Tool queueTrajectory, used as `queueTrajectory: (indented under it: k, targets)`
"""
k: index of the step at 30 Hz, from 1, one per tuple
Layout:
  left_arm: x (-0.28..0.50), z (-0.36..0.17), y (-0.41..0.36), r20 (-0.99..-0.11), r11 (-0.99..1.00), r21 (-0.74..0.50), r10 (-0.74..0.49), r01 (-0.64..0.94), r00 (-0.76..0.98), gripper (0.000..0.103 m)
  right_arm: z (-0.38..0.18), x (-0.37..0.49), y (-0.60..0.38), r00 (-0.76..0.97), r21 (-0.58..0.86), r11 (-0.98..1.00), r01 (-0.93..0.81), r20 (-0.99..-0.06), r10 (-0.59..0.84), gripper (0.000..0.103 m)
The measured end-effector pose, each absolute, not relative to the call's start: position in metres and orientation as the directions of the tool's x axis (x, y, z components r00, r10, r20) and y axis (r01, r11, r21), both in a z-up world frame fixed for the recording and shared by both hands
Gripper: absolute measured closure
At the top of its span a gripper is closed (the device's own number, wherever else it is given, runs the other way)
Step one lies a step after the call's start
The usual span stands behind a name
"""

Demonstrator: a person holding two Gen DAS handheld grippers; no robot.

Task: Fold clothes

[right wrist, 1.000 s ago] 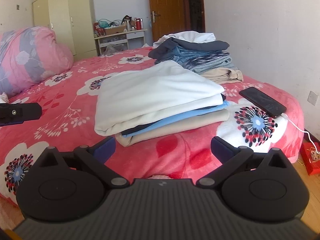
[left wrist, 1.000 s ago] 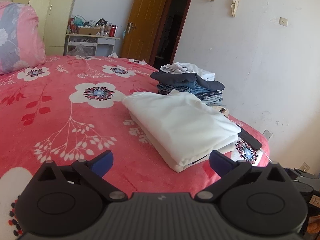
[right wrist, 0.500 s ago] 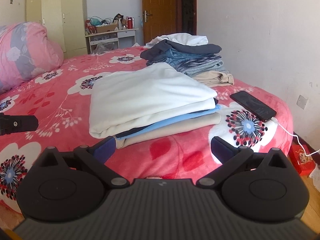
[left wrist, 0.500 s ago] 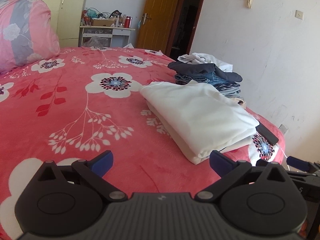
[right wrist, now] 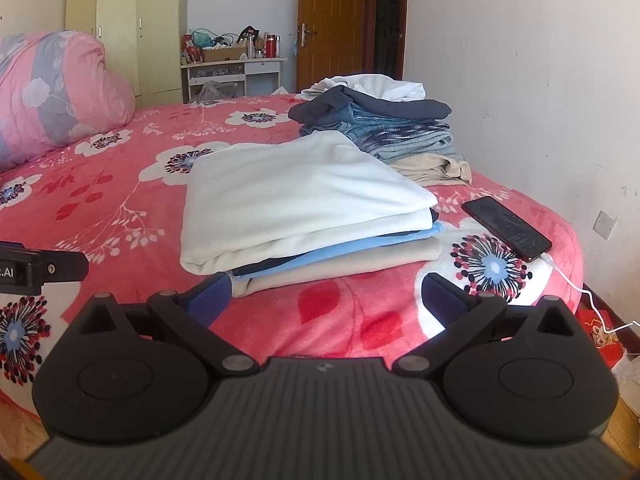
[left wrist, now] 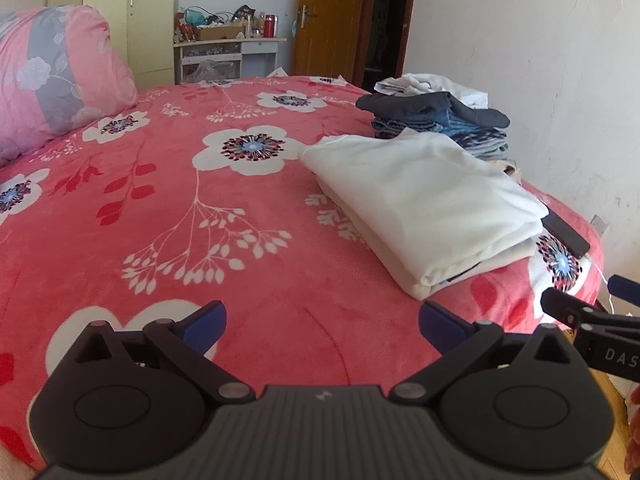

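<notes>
A folded white garment [right wrist: 296, 196] tops a neat stack [right wrist: 340, 256] of folded pieces, blue and beige beneath it, on the red floral bedspread [left wrist: 180, 200] near the bed's foot. Just behind lies a looser pile of dark and blue clothes [right wrist: 384, 124]. A black phone [right wrist: 506, 228] rests beside the stack, cable attached. The left gripper [left wrist: 322, 322] and right gripper [right wrist: 326, 294] both hover spread wide, holding nothing, short of the stack
</notes>
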State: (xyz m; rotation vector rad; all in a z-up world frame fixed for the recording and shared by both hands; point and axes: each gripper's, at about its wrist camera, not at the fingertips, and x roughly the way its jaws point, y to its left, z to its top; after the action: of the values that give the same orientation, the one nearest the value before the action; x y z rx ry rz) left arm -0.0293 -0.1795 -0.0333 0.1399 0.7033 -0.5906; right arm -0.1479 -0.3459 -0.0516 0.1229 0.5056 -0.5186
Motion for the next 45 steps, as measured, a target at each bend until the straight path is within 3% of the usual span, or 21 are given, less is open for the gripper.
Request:
queueTrajectory:
  k: [6,13,23,31,45]
  targets:
    - [-0.033,-0.031,-0.18,-0.635,0.841,-0.043,-0.44,0.54,0.635,0.0,-0.053,-0.146,-0.346,0.74,-0.025,0.863,0.505,-0.502,-0.448,0.001]
    - [-0.039,-0.019,-0.172,-0.557,0.871,-0.005,-0.411,0.492,0.722,0.0,-0.055,-0.142,-0.344,0.728,-0.028,0.866,0.499,-0.528,-0.437,0.001]
    - [-0.033,-0.024,-0.162,-0.594,0.872,-0.046,-0.416,0.487,0.688,0.0,-0.045,-0.127,-0.332,0.713,-0.034,0.862,0.506,-0.545,-0.44,0.001]
    - [-0.03,-0.014,-0.147,-0.56,0.882,-0.073,-0.422,0.465,0.713,0.0,-0.043,-0.118,-0.329,0.714,0.046,0.858,0.511,-0.579,-0.394,0.001]
    - [-0.029,-0.005,-0.128,-0.553,0.881,-0.079,-0.428,0.466,0.715,0.0,-0.035,-0.113,-0.307,0.714,-0.029,0.881,0.472,-0.574,-0.401,0.001]
